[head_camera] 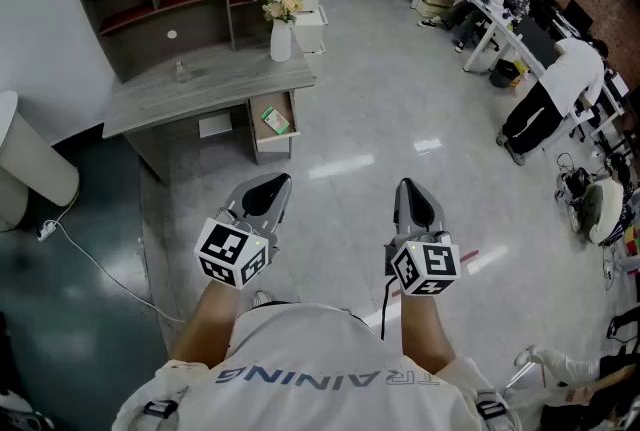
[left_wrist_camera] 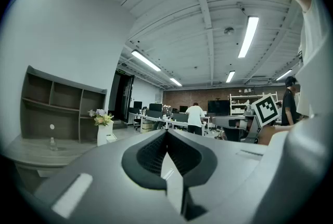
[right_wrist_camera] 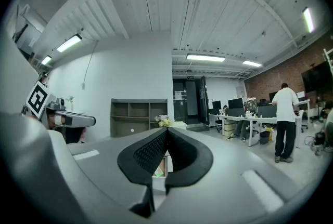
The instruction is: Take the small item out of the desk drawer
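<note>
A grey desk [head_camera: 190, 91] with a shelf unit stands ahead at the upper left in the head view. Its drawer [head_camera: 271, 125] is pulled out, and a small green and white item [head_camera: 275, 122] lies inside. My left gripper [head_camera: 277, 185] and right gripper [head_camera: 407, 187] are held side by side well short of the desk, over the floor. Both are shut with nothing between the jaws. In the right gripper view the drawer [right_wrist_camera: 159, 167] shows past my shut right gripper [right_wrist_camera: 166, 130]. The left gripper view has my shut left gripper [left_wrist_camera: 167, 132] and the desk [left_wrist_camera: 39, 149] at the left.
A white vase of flowers [head_camera: 281, 20] stands on the desk's right end. A white drawer unit [head_camera: 311, 14] is behind it. A white bin [head_camera: 30, 166] and a cable [head_camera: 100, 267] lie at the left. Office desks [head_camera: 495, 4] and a bent-over person [head_camera: 553, 91] are at the right.
</note>
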`<act>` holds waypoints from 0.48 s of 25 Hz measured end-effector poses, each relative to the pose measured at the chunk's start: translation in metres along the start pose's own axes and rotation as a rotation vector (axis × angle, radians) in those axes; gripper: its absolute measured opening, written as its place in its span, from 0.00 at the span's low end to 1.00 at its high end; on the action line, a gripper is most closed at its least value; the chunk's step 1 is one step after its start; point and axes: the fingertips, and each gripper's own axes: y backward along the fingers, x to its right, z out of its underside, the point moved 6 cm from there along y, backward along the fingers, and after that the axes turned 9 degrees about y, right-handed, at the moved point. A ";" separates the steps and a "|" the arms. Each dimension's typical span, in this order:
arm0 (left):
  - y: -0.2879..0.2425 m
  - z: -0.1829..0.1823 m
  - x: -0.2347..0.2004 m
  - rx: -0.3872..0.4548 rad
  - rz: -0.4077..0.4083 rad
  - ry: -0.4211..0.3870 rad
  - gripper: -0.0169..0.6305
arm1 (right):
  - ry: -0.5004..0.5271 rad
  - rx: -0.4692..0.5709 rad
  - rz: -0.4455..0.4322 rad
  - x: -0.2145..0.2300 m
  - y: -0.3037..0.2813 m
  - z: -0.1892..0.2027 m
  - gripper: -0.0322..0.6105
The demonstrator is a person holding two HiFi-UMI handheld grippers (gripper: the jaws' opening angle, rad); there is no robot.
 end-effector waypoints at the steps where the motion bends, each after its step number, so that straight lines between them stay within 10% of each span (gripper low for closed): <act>1: -0.001 0.001 0.001 0.000 0.003 0.002 0.02 | 0.001 -0.005 0.003 0.002 0.001 0.002 0.08; 12: -0.007 0.008 0.004 -0.008 0.016 0.015 0.02 | 0.023 -0.028 0.012 0.005 0.001 0.008 0.08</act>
